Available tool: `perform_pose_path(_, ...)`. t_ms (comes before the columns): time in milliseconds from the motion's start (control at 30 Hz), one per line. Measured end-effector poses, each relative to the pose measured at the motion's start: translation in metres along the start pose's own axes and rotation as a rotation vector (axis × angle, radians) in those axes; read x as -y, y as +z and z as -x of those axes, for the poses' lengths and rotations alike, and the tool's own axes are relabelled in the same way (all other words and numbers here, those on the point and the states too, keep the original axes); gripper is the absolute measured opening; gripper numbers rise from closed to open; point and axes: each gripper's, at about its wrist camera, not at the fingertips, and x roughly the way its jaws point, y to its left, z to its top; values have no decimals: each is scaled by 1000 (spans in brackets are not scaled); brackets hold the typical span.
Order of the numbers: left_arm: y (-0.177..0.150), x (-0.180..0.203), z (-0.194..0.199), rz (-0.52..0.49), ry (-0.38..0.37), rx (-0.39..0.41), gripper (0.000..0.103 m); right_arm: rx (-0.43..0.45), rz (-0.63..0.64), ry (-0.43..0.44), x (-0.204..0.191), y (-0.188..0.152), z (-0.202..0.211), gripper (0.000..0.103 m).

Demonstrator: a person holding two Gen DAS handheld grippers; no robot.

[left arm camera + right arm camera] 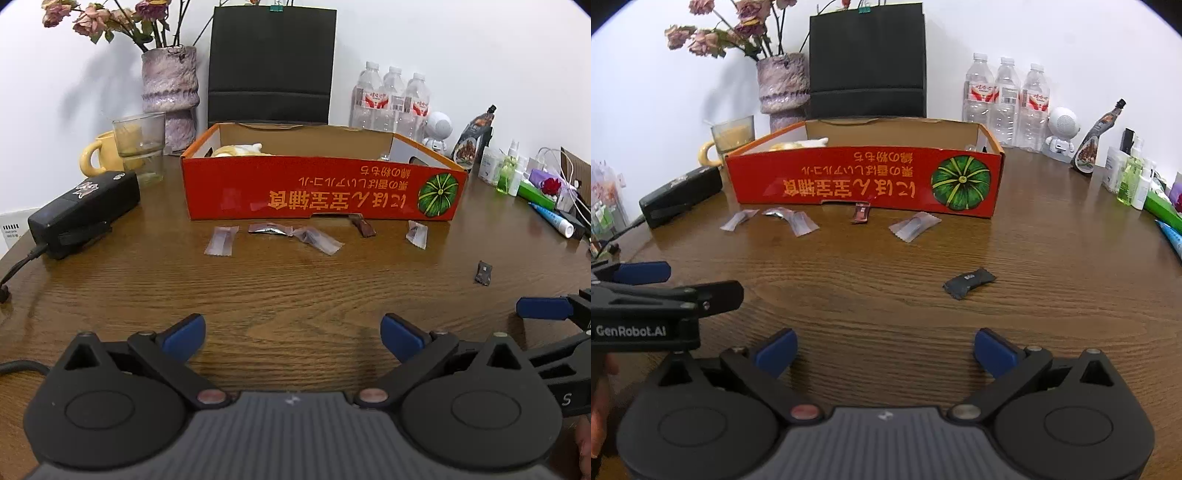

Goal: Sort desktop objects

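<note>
- Left wrist view: you are holding the left gripper [293, 338] low over the wooden table [258, 288] with its blue pads spread wide and nothing between them.
- The red box [321, 188] is standing straight ahead, and a row of small packets is lying on the table just in front of its near wall: a clear wrapper [221, 240] ahead and a little to the left, a silver packet [269, 229] touching a second clear wrapper [319, 240] nearly dead ahead, a brown packet [363, 225] hard against the box, and another clear wrapper [417, 234] to the right.
- A dark packet [484, 273] is lying apart from that row, well off to the right, closer to the right gripper's finger [543, 308] showing at the frame edge.
- Right wrist view: you are keeping the right gripper [885, 349] spread too, holding nothing.
- From here the dark packet [968, 282] is lying ahead and slightly right, nearer than anything else, its long axis running roughly crosswise with the right end tilted away.
- My judgement: the right hand is the nearer one for the dark packet, the left for the middle of the row.
- Something pale is already lying inside the box at its left end [798, 144]; whether sorting put it there, I cannot tell.
</note>
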Motion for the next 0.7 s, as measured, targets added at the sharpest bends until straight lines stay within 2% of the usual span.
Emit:
perform_pose_path(200,0,-9,-7,52,-26,-44,103,-3,-3,-8,1,0,-1,103)
perform_pose_path(700,0,-8,-8,52,-6,-49,103,-8,2,-20,1,2,-4,103)
